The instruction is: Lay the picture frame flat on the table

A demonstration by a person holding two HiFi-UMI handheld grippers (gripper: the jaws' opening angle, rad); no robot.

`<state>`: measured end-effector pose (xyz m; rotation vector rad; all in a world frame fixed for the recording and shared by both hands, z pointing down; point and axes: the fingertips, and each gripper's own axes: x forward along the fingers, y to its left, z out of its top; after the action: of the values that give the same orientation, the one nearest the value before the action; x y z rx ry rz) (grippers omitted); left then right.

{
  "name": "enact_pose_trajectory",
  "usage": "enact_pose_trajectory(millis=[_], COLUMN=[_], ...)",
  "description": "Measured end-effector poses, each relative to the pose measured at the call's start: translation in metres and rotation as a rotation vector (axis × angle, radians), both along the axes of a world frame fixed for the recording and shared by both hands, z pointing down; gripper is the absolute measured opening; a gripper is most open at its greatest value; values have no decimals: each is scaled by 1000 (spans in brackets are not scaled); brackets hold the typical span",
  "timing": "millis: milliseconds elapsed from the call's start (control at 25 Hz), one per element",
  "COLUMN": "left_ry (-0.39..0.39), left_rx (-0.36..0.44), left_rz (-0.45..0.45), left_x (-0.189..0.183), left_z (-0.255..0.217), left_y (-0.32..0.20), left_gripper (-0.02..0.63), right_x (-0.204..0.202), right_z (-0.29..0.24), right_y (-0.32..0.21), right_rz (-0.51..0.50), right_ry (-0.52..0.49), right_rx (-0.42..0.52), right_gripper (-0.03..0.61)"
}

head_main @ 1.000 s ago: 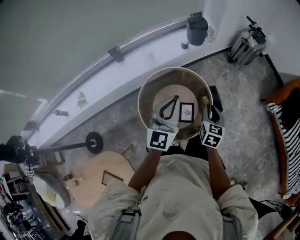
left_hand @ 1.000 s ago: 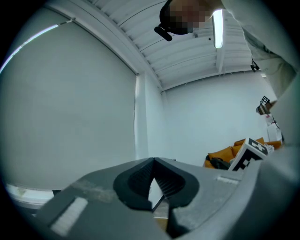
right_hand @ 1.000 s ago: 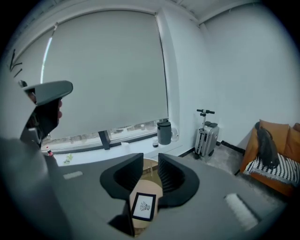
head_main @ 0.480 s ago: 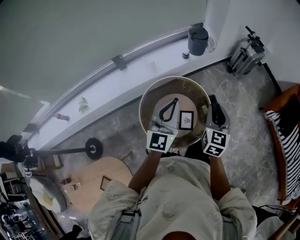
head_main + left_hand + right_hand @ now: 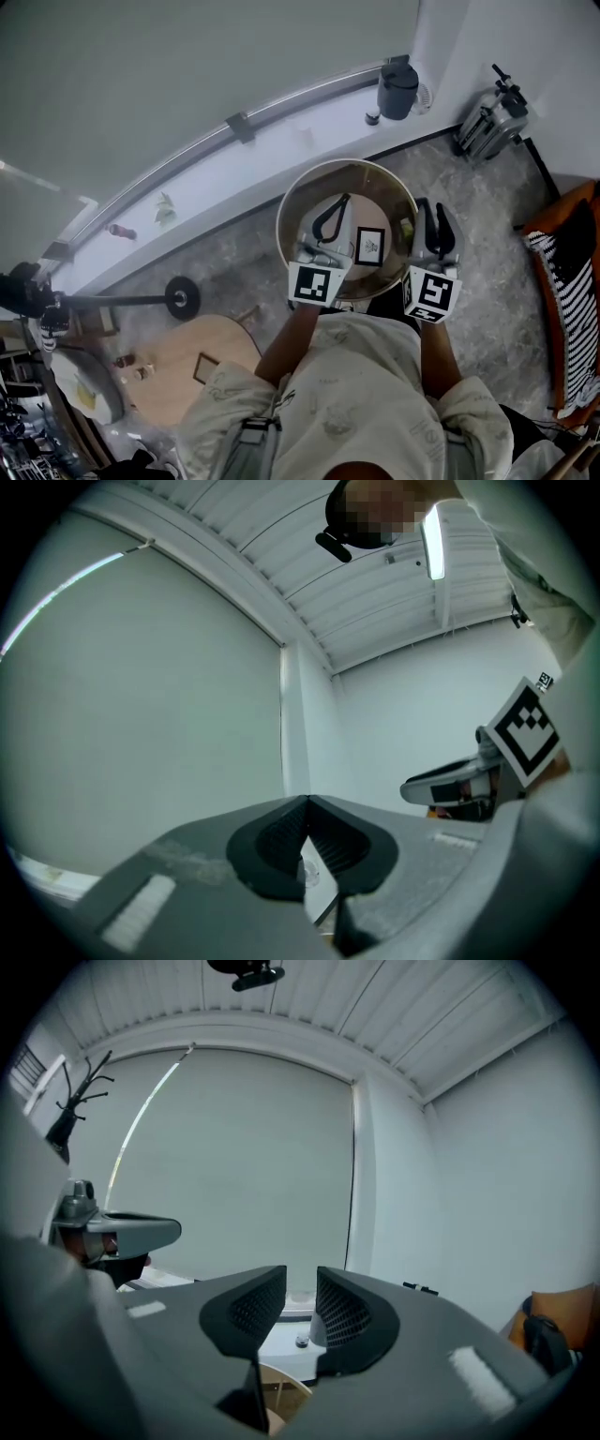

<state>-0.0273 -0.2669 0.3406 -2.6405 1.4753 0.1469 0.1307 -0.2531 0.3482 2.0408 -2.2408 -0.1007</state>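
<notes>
Now left gripper (image 5: 307, 802) closed — right (image 5: 301, 1286) ajar

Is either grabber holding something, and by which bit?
Nothing is held. The left gripper is shut and empty, the right gripper open and empty; the picture frame lies free on the table.

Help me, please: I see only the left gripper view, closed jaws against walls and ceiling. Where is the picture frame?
Observer: The head view shows the picture frame on the round table, face up, apparently lying flat.
Operator: Is anything holding it?
Observer: No; in its own view the right gripper has its jaws apart, with nothing between them.
Operator: Where am I relative to it?
Observer: Your left gripper is over the round table, just left of the picture frame.
</notes>
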Motion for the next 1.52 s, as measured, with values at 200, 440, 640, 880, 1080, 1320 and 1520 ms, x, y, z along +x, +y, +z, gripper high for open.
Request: enact_pose_trajectory(millis=[200,440,640,880,1080,1320,1520], left_ry=[-8,0,13,25,13,11,13], left_rx=[13,26,20,26,24,36,37], left_rz=[-17,-46,-80,-87,-86,-84,-76], left_x=[-4,-14,-28,-35,-38,-38,-35], left_z=[-8,-15,-17,-20,-18,-18,-18], left_y=[3,2,-2,-3,-2,-3,-2], left_gripper=[3,3,3,3,3,3,3], right_x=[-6,-7,-6,-5,-8,-7,-7], right_z=[-26,-40,-40,-38,-37,-35,-32], right_y=[6,7,7,5,4,5,6], right_rz=[-9,-8,-9,-14,-15,-10,-9], right_ry=[25,21,37,36,30,25,29], right_rx=[77,112,108,95,94,96,88], right_gripper=[104,104,103,97,81,25,9])
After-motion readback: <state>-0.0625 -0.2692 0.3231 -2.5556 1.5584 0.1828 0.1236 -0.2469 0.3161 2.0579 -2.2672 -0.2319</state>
